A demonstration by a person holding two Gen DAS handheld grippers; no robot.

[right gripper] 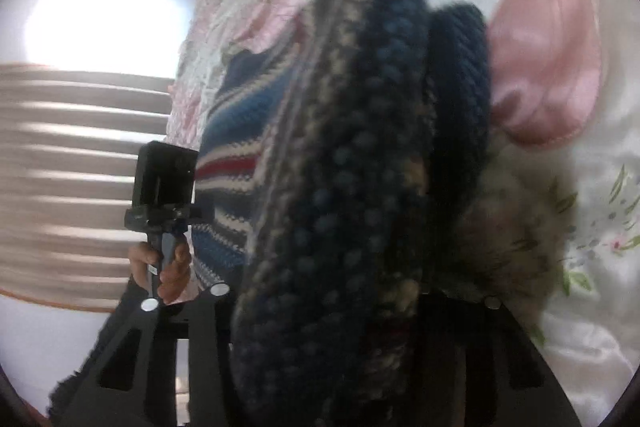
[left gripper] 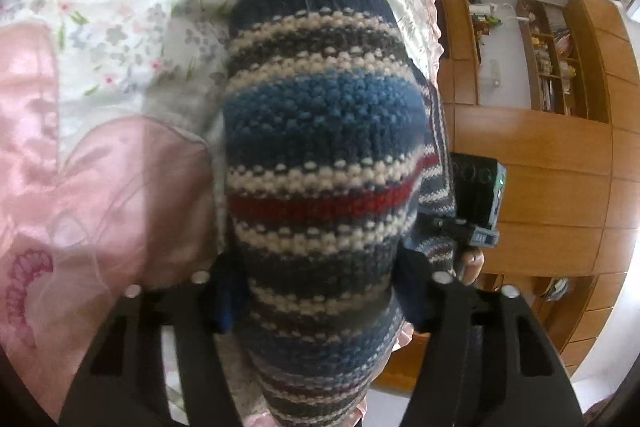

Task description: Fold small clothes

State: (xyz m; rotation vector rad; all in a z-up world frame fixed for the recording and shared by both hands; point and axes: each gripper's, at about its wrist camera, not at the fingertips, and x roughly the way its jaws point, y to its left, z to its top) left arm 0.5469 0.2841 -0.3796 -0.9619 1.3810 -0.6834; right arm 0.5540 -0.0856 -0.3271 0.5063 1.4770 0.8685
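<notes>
A knitted sweater [left gripper: 320, 131] with navy, blue, cream and red stripes and a ribbed navy cuff hangs in the air over a bed. It fills the middle of the left wrist view, bunched thickly between the fingers of my left gripper [left gripper: 320, 291], which is shut on it. In the right wrist view the same sweater [right gripper: 360, 167] is blurred and dark, and my right gripper [right gripper: 352, 307] is shut on it. Each view also shows the other gripper at the sweater's far edge, held by a hand [right gripper: 172, 267]. The fingertips are hidden by the knit.
A pink and white floral quilt [left gripper: 100, 27] covers the bed below. Wooden cabinets [left gripper: 540, 167] and a bookshelf [left gripper: 552, 59] stand beyond the bed's edge. A bright window [right gripper: 100, 7] and pale horizontal slats [right gripper: 80, 167] are on the other side.
</notes>
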